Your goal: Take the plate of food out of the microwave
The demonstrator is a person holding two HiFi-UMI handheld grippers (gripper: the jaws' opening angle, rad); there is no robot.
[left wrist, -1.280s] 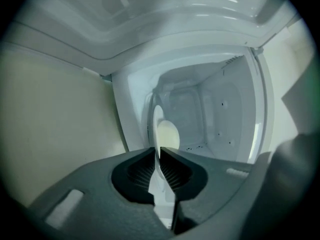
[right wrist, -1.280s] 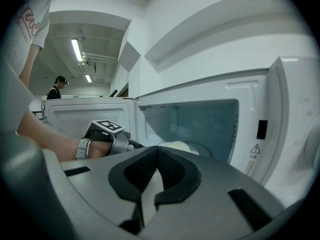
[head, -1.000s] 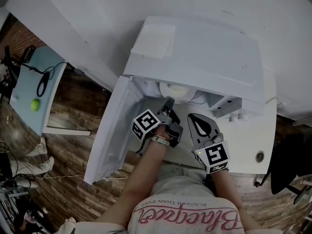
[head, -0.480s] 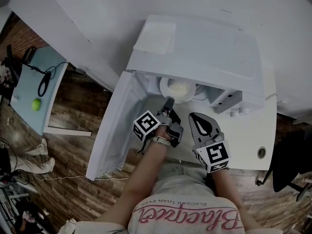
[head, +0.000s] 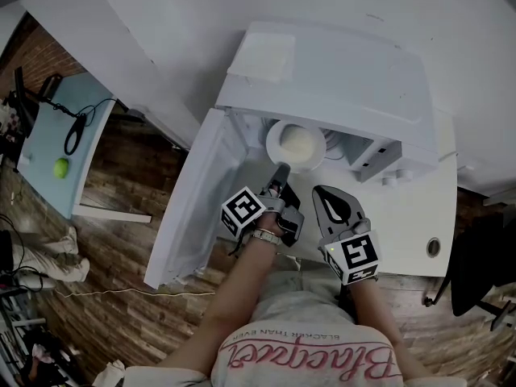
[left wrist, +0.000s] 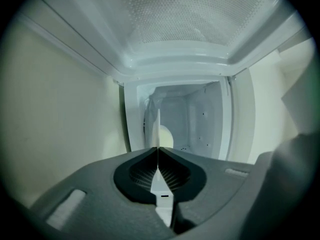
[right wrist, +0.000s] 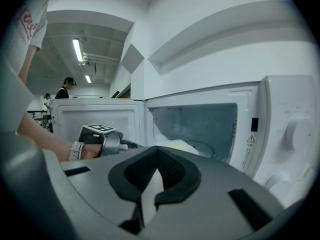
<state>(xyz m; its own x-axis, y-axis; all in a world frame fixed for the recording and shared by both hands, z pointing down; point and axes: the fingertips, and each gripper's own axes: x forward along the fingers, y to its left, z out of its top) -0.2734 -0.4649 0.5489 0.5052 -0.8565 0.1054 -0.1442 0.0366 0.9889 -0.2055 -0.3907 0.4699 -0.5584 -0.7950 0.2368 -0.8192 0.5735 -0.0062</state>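
Note:
The white microwave (head: 339, 79) stands with its door (head: 197, 208) swung open to the left. A white plate (head: 295, 146) with pale food on it sticks partly out of the cavity mouth. My left gripper (head: 280, 172) is shut on the plate's near rim. In the left gripper view the rim (left wrist: 158, 126) runs edge-on from the shut jaws (left wrist: 158, 149), with the food (left wrist: 165, 138) behind. My right gripper (head: 329, 201) hovers shut and empty just right of the left one, in front of the opening. The right gripper view shows its closed tips (right wrist: 157, 150), the food mound (right wrist: 176, 145) and the left marker cube (right wrist: 100, 129).
The microwave sits on a white counter (head: 415, 232); its control dial (right wrist: 296, 134) is at the right. A blue table (head: 48, 135) with a green ball (head: 60, 168) stands on the wooden floor at left. A dark chair (head: 482, 264) is at right. People (right wrist: 64, 87) stand far behind.
More of the plate now shows from under the microwave's top. My left gripper has drawn back a little with the rim in its jaws. The right gripper has kept still.

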